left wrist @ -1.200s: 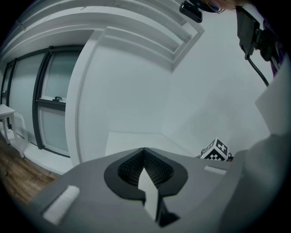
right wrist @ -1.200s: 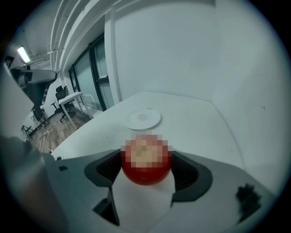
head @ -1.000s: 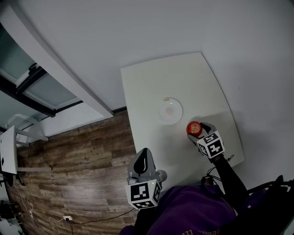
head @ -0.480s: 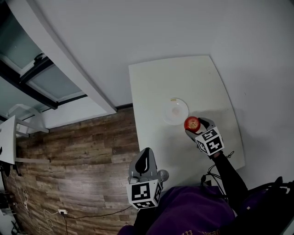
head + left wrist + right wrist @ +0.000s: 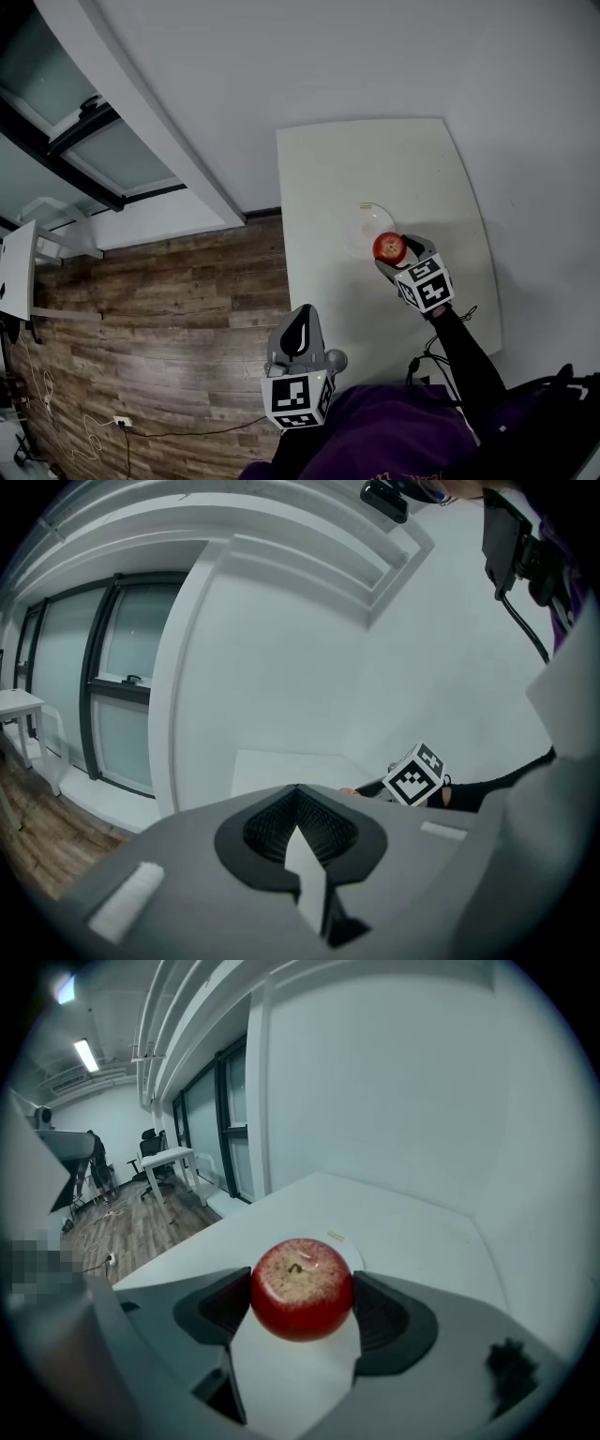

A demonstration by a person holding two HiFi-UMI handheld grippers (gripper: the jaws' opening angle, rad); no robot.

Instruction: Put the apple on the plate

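Right gripper (image 5: pixel 302 1309) pinches a round, glossy red apple (image 5: pixel 301 1283).

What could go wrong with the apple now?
The apple is round and held only at its sides by the fingers of the right gripper, so it might slip out. It seems to hang over the edge of the plate, not the middle. Let go now, it could roll onto the table.

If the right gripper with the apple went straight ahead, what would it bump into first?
Probably the plate. The right gripper, shut on the apple, points straight across it. It might pass just above instead, since the height is unclear.
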